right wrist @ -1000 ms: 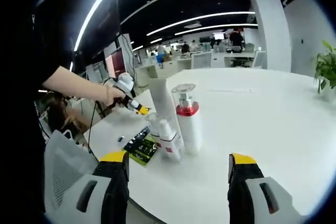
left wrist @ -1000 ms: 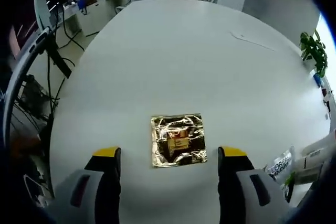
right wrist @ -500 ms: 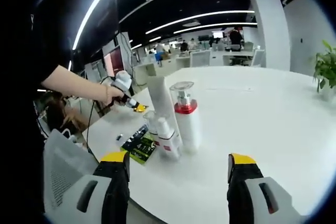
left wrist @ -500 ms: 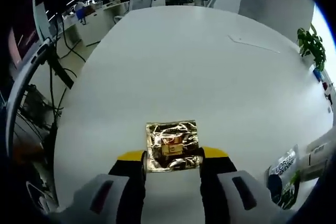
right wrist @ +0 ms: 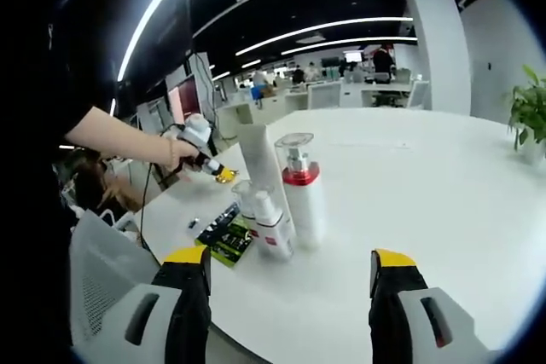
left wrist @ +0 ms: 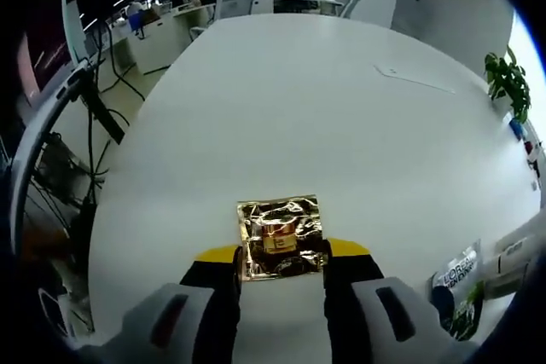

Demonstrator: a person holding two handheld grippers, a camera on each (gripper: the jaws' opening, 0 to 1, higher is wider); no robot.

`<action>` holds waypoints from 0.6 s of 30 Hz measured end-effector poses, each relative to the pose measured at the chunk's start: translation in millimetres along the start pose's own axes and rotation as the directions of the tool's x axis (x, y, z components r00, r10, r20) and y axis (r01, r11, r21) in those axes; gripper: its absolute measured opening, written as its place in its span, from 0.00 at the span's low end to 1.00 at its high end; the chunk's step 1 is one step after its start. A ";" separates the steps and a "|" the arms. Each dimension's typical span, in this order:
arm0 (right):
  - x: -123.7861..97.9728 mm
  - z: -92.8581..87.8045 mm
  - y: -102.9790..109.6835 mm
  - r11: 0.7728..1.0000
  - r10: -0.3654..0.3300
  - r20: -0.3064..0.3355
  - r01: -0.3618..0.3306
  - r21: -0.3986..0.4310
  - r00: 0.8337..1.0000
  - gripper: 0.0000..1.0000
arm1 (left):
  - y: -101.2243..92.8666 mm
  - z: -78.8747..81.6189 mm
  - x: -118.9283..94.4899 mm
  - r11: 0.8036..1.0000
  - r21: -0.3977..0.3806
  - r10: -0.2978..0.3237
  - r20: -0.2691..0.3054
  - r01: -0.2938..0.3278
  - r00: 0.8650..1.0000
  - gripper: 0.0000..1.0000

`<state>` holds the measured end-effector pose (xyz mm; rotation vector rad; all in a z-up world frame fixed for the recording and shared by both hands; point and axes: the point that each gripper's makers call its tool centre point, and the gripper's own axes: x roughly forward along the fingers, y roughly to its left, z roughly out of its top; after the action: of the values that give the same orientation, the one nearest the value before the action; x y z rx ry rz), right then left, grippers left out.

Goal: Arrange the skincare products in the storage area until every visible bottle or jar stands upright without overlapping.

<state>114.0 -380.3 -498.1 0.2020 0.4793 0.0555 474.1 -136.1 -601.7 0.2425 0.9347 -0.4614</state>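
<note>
Your left gripper [left wrist: 281, 255] pinches the crinkled gold foil sachet [left wrist: 280, 237] on the white table [left wrist: 299, 108]; your right gripper [right wrist: 290, 267] gapes wide, empty.

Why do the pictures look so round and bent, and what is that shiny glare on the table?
Both views come through fisheye lenses, so the white table bulges and the ceiling light strips curve in the right gripper view. In the left gripper view the glare is a crinkled gold foil sachet reflecting light.
</note>
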 end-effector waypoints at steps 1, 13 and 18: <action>0.2 -0.1 -0.3 1.000 0.000 0.001 0.000 0.000 1.000 0.78 | -1.2 1.1 -2.8 1.000 -0.005 -0.005 0.004 0.005 1.000 0.38; 1.3 0.1 0.8 1.000 0.020 0.016 -0.020 -0.008 1.000 0.78 | -33.7 -22.2 -24.0 0.996 -0.044 -0.071 0.023 0.072 0.997 0.38; 0.3 1.9 2.3 0.999 0.034 0.031 -0.033 -0.002 0.999 0.78 | -43.3 -38.9 -35.5 0.996 -0.043 -0.077 0.008 0.077 0.997 0.38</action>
<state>115.1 -378.4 -496.1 0.2093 0.4451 0.0853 407.5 -148.9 -595.2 0.1657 0.9496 -0.5120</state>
